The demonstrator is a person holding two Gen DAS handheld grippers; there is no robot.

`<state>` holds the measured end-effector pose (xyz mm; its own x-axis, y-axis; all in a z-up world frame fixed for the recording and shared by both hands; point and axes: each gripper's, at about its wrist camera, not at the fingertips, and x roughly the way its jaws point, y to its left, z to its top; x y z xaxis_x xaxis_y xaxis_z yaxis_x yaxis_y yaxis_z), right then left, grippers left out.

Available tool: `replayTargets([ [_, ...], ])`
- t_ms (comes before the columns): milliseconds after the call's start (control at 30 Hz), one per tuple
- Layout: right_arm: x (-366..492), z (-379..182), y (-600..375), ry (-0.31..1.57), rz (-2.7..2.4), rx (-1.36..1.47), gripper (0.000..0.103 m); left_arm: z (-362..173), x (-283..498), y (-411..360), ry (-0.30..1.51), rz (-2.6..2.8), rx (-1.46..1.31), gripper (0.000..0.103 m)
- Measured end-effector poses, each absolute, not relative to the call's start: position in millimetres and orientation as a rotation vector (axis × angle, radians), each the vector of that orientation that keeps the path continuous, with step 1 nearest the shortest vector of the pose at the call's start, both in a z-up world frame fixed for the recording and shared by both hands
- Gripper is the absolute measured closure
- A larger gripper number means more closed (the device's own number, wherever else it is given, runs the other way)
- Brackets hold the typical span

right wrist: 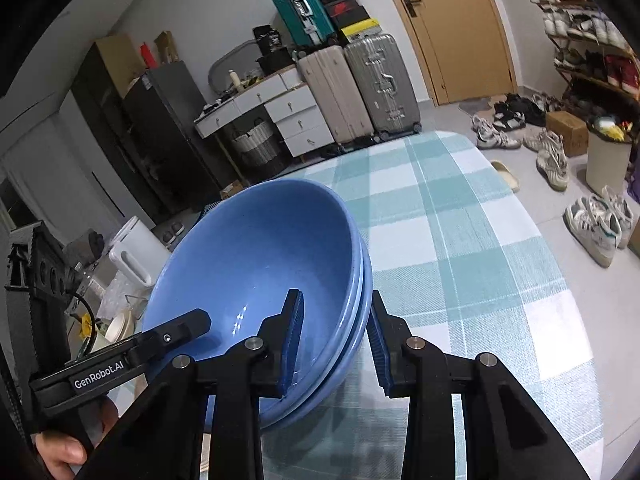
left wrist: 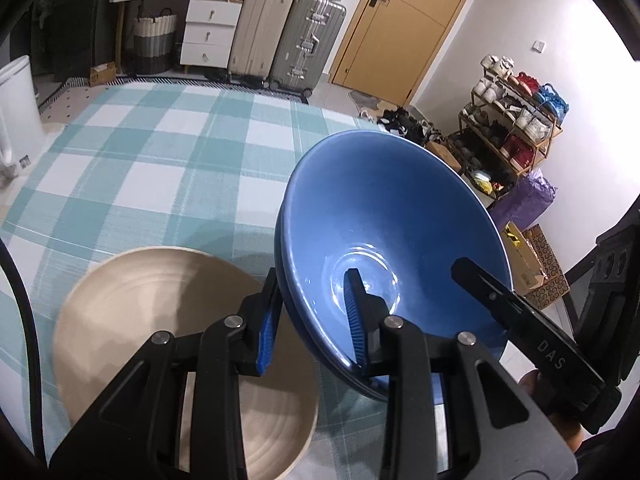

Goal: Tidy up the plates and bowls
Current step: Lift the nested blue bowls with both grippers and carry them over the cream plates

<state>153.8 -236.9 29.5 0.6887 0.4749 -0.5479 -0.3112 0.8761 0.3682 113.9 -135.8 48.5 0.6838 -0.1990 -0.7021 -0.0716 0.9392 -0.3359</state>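
1. Blue bowls (left wrist: 384, 216): hanging nested and tilted over the checked tablecloth (left wrist: 160, 152), apparently lifted clear of it, just beside the beige dish (left wrist: 132, 320).
2. Left gripper (left wrist: 312, 320): pinching one side of the stack's rim, one pad inside and one outside. Right gripper (right wrist: 336, 344): pinching the opposite side the same way, jaws narrowed onto the wall.
3. Risking a slip: gripping only thin, glossy rims, with the whole weight hanging from two small contact patches. Tilting further, or pulling the two hands apart unevenly, probably letting the stack swing or slide out.
4. Risking separation: possibly clamping only some of the nested walls, leaving a lower bowl free to drop onto the cloth or the dish.
5. Risking a knock: lowering off-centre toward the beige dish, striking rim against rim and chipping one.
6. Staying hidden: the stack's underside and foot, showing in neither view; the gap between stack and cloth, not measurable by eye.
7. Staying unclear: the number of bowls, looking like two from the left wrist and perhaps three from the right.
8. Staying unclear: the beige dish, blurring, partly disappearing behind the left gripper's linkage, running off the bottom edge; plate or shallow bowl, cannot tell.
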Motion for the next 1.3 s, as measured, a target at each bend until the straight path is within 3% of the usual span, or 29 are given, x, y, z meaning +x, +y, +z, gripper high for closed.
replayTargets([
  [633, 111, 51, -151, 0.671, 0.562, 0.16, 0.07, 79, 36, -59, 0.732, 0.095, -0.354, 0.075],
  [1300, 117, 25, -101, 0.76, 0.628, 0.114, 0.07, 45, 28, -32, 0.793, 0.211, -0.335, 0.075],
])
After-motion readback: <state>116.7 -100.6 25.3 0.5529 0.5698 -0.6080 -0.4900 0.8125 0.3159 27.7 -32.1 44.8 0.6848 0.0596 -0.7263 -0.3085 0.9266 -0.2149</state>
